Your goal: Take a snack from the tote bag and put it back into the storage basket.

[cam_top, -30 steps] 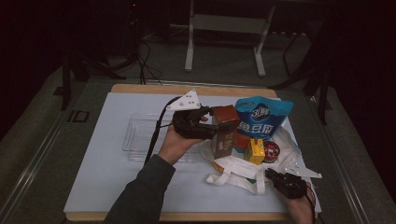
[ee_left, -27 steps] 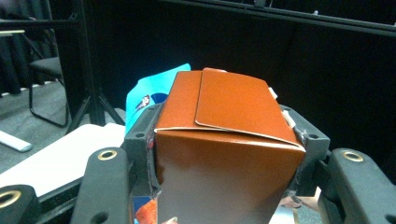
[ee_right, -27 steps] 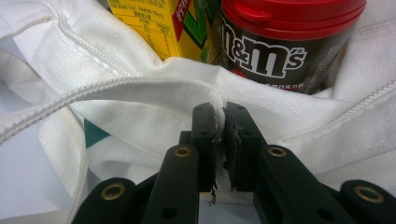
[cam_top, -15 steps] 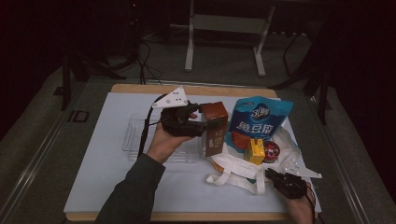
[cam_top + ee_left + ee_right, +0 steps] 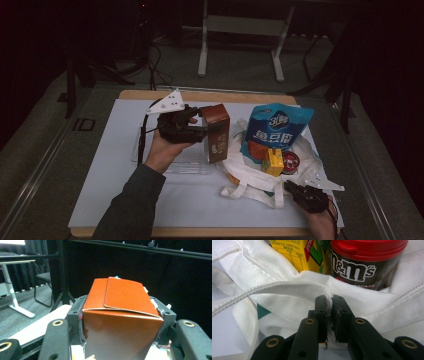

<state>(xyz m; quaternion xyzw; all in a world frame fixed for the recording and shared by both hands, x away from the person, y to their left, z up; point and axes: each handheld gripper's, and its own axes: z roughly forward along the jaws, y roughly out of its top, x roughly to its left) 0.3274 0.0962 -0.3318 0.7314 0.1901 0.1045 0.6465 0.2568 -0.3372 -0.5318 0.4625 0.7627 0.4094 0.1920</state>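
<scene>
Two containers lie on the white table. First, a white cloth tote bag at the right, lying open. In it stand a blue snack pouch with printed lettering, a yellow juice carton and a red-lidded M&M's tub; something orange shows low at the bag's left edge, too little of it to identify. Second, a clear plastic tray left of the bag, largely covered by the left hand and forearm; its contents cannot be made out.

Left gripper: clamped on a brown carton, one jaw on each side wall near the top, as the left gripper view confirms. The carton is upright, between tray and bag; whether its base rests on the table cannot be told.

Right gripper: clenched on the tote bag's rim at the near right corner, with cloth pinched between the pads. The right hand is cut off by the bottom edge of the high view.

Against the earlier frame: the carton and left gripper have shifted left, away from the pouch and off the bag. Right gripper and bag are unchanged.
</scene>
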